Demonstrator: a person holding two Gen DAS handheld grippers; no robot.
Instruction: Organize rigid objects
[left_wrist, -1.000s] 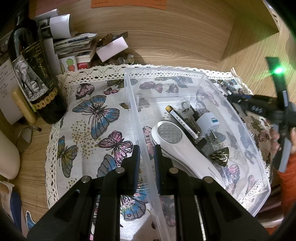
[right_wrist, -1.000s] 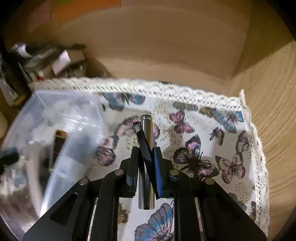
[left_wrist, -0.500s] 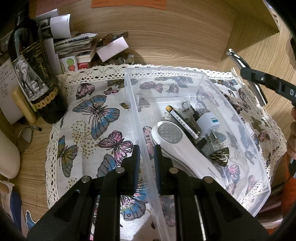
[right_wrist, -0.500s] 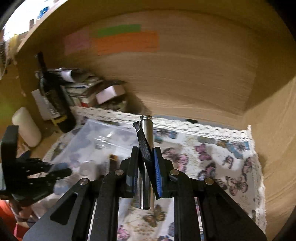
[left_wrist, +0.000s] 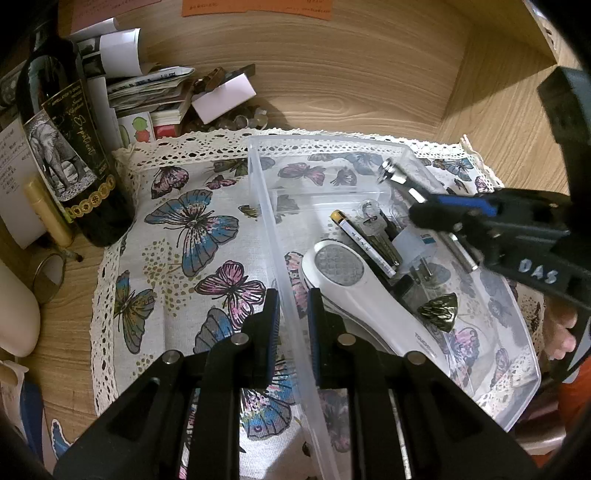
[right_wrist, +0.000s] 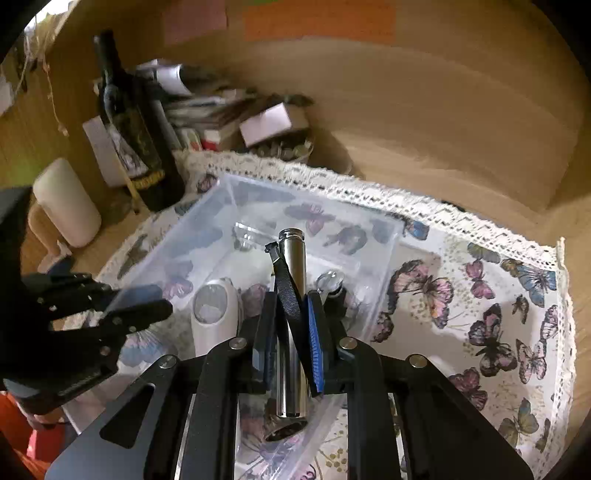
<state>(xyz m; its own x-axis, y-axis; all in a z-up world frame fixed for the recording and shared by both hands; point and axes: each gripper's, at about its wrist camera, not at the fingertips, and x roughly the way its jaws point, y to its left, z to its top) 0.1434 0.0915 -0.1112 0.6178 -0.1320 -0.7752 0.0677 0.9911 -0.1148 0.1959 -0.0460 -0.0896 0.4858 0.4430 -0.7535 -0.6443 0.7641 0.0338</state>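
Note:
A clear plastic bin (left_wrist: 373, 142) sits on a butterfly-print cloth (left_wrist: 192, 229). It holds a white handheld device (left_wrist: 354, 284), a pen (left_wrist: 364, 243), keys (left_wrist: 376, 230), a white plug adapter (left_wrist: 413, 245) and a dark cone-shaped piece (left_wrist: 439, 308). My left gripper (left_wrist: 291, 314) is shut on the bin's left wall. My right gripper (right_wrist: 290, 314) is shut on a silver metal flashlight (right_wrist: 290, 317) with a black strap, held above the bin (right_wrist: 207, 218). The flashlight tip (left_wrist: 391, 171) also shows in the left wrist view.
A dark wine bottle (left_wrist: 62, 133) stands at the left by the cloth. Papers, a white box (left_wrist: 223, 98) and small jars lie behind it. A white cylinder (right_wrist: 66, 203) stands at the far left. Wooden walls close in behind and to the right.
My right gripper has carried the flashlight left from over the cloth to above the bin. My left gripper has kept its hold on the bin wall.

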